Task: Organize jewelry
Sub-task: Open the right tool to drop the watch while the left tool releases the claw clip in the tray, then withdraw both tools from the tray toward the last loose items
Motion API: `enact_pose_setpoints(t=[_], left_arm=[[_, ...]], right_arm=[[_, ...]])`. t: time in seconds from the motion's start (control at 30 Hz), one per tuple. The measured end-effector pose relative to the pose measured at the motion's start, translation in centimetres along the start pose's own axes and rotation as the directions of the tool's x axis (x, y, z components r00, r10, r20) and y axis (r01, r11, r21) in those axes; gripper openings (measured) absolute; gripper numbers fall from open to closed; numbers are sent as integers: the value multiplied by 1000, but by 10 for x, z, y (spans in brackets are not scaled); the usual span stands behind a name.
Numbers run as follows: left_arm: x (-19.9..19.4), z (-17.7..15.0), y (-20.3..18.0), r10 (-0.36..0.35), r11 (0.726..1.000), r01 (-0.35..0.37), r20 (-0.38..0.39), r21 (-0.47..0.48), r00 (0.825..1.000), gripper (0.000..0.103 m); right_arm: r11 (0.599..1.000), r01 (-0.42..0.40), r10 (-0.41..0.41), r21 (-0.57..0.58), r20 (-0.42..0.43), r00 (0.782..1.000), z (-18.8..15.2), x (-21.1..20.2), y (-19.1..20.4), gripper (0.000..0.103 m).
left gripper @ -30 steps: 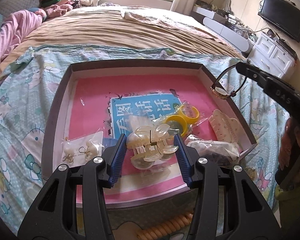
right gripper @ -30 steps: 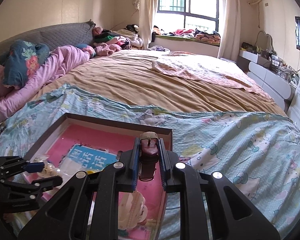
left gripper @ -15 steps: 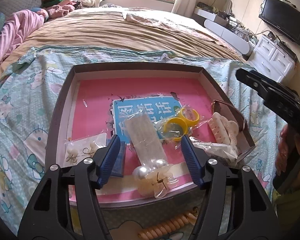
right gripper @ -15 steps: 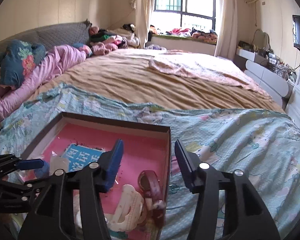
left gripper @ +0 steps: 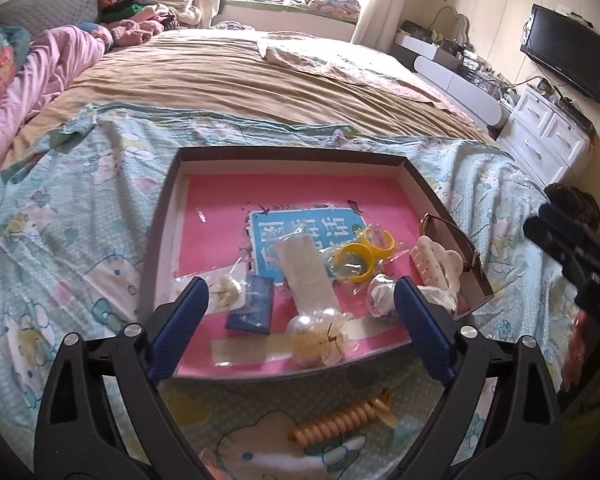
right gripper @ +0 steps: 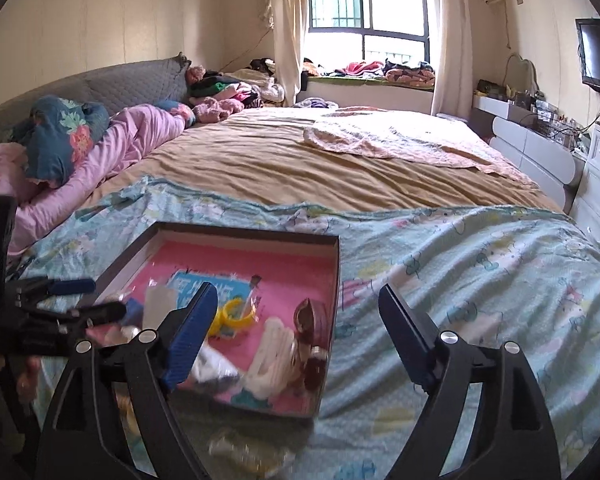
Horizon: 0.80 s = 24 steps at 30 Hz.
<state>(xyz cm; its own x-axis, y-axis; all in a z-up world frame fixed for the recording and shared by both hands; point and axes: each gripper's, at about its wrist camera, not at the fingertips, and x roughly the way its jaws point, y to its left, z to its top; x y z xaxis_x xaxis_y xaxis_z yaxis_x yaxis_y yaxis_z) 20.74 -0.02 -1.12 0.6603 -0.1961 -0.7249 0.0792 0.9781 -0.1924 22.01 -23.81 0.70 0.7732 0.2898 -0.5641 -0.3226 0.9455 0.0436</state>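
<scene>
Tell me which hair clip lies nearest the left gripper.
The clear pearl clip, at the tray's near edge between the open left gripper's fingers. The cream claw clip sits farther right, beside the watch.

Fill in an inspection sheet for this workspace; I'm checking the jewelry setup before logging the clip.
Surface: bed with cartoon-print sheet.
Job's things: shallow box holds pearl hair clip, yellow bangles, cream claw clip, watch, bagged earrings.
Clutter: spiral hair tie on the sheet outside the box.
Grippers: left gripper and right gripper open and empty, jaws just opened.
Cables: wires near the TV.
Surroundings: window, dresser, piled bedding.
</scene>
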Motion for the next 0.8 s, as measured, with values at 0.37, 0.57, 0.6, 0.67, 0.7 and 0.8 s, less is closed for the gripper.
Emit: enact_pose_setpoints(t=[0.37, 0.57, 0.6, 0.67, 0.7, 0.8], left_arm=[[-16, -34, -1, 16, 999, -14, -47, 49, 999, 87], [-3, -56, -10, 24, 995, -13, -120, 96, 992, 87], [0, -59, -11, 19, 995, -6, -135, 99, 991, 87], [5, -65, -13, 19, 994, -1, -159, 112, 987, 87], [8, -67, -14, 22, 993, -1, -168, 121, 986, 87], [14, -71, -15, 27, 991, -2, -184, 137, 983, 87]], right_arm=[[999, -48, 48, 6, -119, 992, -50, -7, 4, 82], [997, -75, 71, -18, -176, 982, -70, -2, 6, 82], [997, -80, 75, -18, -187, 979, -74, 0, 7, 82], [995, -98, 90, -26, -219, 972, -82, 4, 9, 82], [994, -103, 93, -32, -229, 969, -84, 6, 10, 82], [991, -122, 106, -47, -261, 959, -92, 14, 16, 82]])
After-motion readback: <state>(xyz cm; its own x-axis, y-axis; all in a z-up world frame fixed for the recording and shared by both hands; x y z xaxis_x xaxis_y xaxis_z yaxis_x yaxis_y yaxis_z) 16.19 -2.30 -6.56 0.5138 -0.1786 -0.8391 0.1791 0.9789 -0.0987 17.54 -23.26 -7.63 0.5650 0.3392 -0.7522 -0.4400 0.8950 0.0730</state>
